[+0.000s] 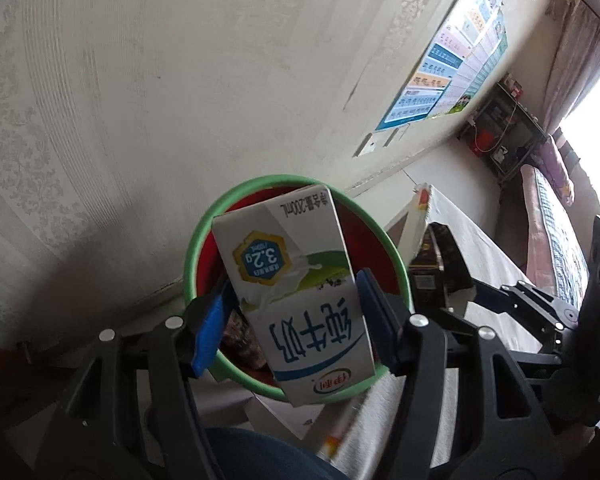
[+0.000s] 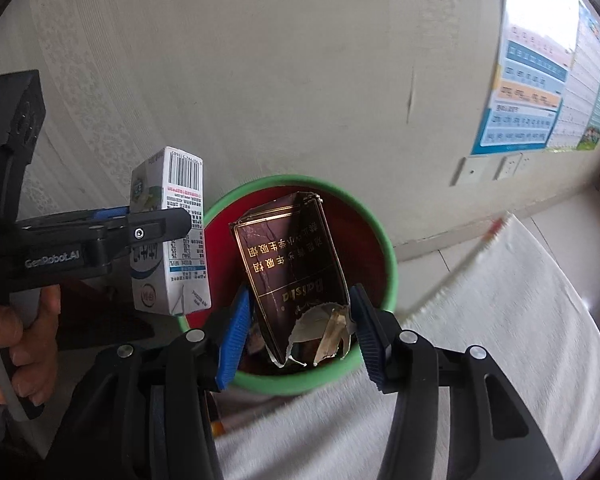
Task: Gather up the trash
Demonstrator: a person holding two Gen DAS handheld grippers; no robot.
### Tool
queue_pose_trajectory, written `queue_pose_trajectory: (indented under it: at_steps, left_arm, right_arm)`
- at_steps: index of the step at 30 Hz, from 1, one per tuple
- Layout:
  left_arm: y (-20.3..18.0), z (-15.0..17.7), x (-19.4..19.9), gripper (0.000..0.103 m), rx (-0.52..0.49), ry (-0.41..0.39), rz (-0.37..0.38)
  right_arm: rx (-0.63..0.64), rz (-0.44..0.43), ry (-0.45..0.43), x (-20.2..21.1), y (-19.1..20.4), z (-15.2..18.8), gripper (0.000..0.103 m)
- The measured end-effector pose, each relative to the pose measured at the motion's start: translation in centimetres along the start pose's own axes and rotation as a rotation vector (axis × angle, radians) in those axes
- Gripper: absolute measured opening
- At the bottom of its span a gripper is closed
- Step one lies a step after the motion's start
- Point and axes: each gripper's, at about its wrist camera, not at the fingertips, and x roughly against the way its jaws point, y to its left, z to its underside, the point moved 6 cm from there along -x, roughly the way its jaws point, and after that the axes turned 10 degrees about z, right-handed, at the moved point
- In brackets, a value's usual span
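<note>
While tilted over the bin (image 2: 296, 384), each hand-held gripper (image 1: 296, 312) (image 2: 300, 320) clamped on a carton (image 1: 296, 280), a torn packet (image 2: 296, 272).

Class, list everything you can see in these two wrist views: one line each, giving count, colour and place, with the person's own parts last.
milk carton: one, white with blue and green print, between the left gripper's pads, above the bin
cigarette pack: one, dark brown with gold lettering, torn, between the right gripper's pads, over the bin
bin: one, green rim, red inside, by the wall
poster: one, multicoloured, on the wall
cloth: one, white, right of the bin
left gripper: black, blue pads
right gripper: black, blue pads
hand: one, on the left gripper's handle
</note>
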Motion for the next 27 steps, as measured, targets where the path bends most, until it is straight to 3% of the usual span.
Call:
queue_pose_trajectory:
  at_steps: [1,2,4,8,12,16,21,27]
  left_arm:
    - [0.2,-0.1,-0.1,0.062,0.005,0.002,0.003]
    - [0.5,-0.3,-0.1,0.073,0.014,0.001,0.010]
    - [1.1,-0.6,0.1,0.086,0.042,-0.017,0.035]
    - [2.3,-0.6,0.9,0.095,0.088,-0.048,0.033]
    - [2.2,-0.3,2.0,0.097,0.066,-0.074,-0.007]
    - [0.3,0.3,2.3,0.097,0.005,-0.073,-0.009]
    - [-4.8,2.9,2.3,0.097,-0.126,-0.066,0.011]
    - [-11.7,7.5,1.1,0.097,-0.285,-0.048,0.070]
  right_arm:
    - [0.005,0.001,0.007,-0.5,0.2,-0.3,0.053]
    - [0.007,-0.001,0.012,-0.9,0.3,-0.4,0.053]
    - [0.010,-0.012,0.025,-1.7,0.6,-0.6,0.069]
    - [0.026,0.007,0.016,-1.7,0.8,-0.4,0.078]
    - [0.013,0.025,0.020,-1.1,0.0,0.8,0.089]
    - [-0.024,0.060,0.014,0.7,-1.6,2.5,0.092]
    - [-0.127,0.106,-0.017,4.2,-4.8,5.5,0.094]
    - [-0.272,0.261,-0.083,9.6,-9.7,11.2,0.096]
